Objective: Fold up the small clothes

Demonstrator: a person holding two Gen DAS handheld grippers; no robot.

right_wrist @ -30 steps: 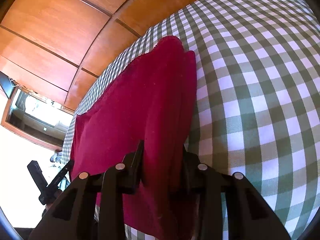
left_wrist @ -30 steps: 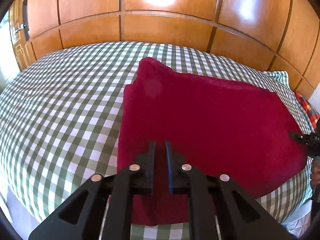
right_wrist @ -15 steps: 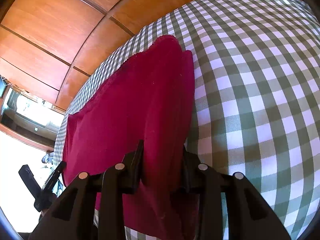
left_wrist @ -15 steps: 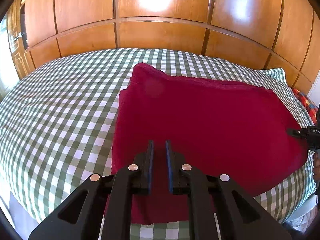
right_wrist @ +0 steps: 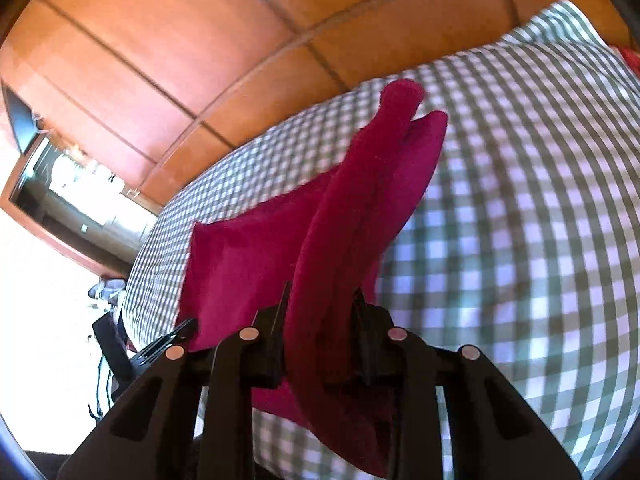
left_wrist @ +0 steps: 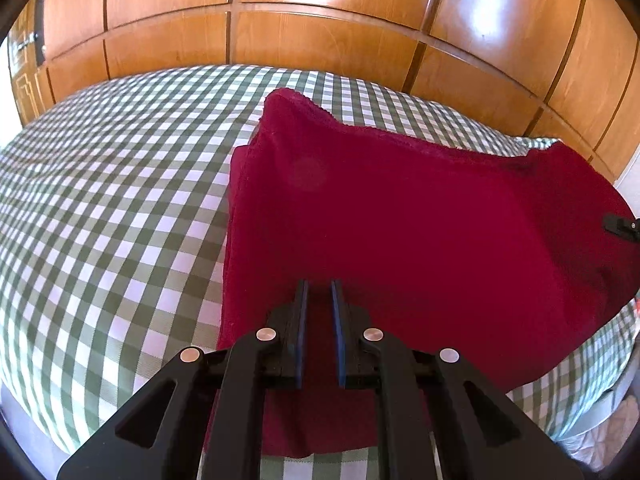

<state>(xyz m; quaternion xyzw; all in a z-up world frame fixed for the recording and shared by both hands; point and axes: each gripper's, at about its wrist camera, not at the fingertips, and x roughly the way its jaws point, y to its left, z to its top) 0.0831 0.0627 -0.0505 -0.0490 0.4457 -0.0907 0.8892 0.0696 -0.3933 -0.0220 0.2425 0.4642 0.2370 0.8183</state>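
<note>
A dark red cloth [left_wrist: 400,232] lies on the green-and-white checked bed [left_wrist: 112,208]. My left gripper [left_wrist: 319,292] is over its near edge, jaws nearly together with a narrow gap; cloth shows between them, but whether they pinch it is unclear. My right gripper [right_wrist: 320,300] is shut on the cloth's right edge [right_wrist: 340,240] and holds it lifted off the bed, so the cloth rises in a fold. The right gripper's tip shows at the right edge of the left wrist view [left_wrist: 622,226]. The left gripper shows at the lower left of the right wrist view [right_wrist: 160,346].
Wooden wardrobe panels [left_wrist: 320,32] stand behind the bed. A checked pillow [right_wrist: 560,28] lies at the far end. A red patterned item [right_wrist: 630,58] shows at the right edge of the right wrist view. The bed's near edge [left_wrist: 32,420] drops to the floor.
My right gripper has lifted the cloth's right edge up off the bed, raising a fold. The left gripper has stayed at the near edge and tilted slightly.
</note>
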